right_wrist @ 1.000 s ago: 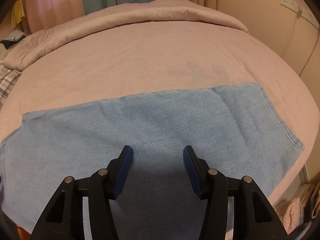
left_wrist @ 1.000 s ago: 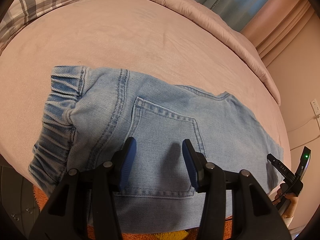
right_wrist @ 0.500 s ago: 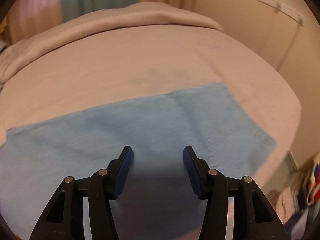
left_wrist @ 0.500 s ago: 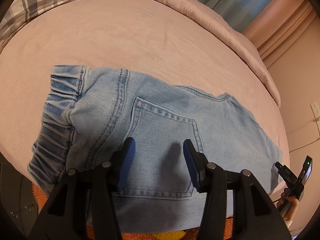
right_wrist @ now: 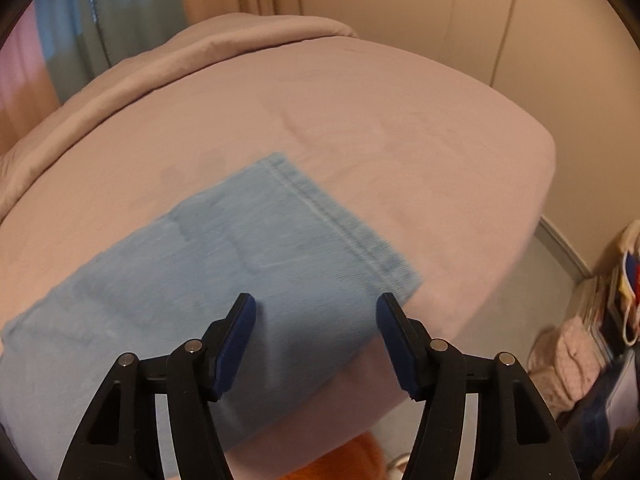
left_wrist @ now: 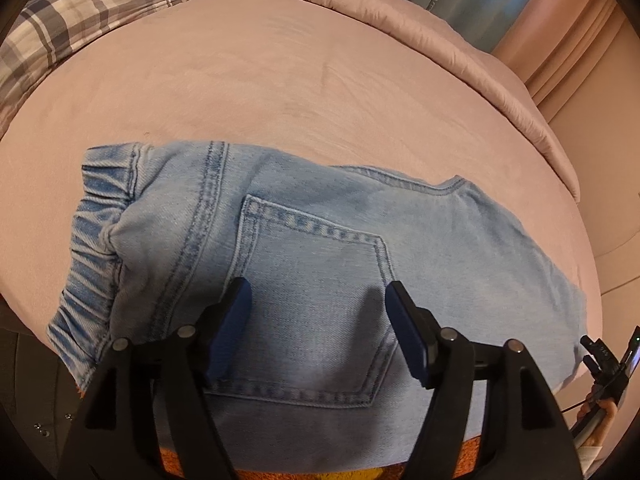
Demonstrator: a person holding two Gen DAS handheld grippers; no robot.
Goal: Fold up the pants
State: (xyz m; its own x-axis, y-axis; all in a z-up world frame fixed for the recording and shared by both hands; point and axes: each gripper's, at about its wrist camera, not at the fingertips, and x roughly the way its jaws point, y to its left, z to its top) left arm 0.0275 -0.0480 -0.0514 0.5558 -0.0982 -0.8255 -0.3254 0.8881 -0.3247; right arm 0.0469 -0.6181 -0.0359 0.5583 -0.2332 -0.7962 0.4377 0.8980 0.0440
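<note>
Pants, one pair (one back pocket), under two hand-held grippers.

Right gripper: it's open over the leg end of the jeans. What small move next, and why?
Probably lower the right gripper and close on the hem of the jeans. The jaws stand open above the leg end, holding nothing. The left gripper hovers open over the back pocket, and the jeans lie flat on the bed, not yet folded lengthwise.
</note>
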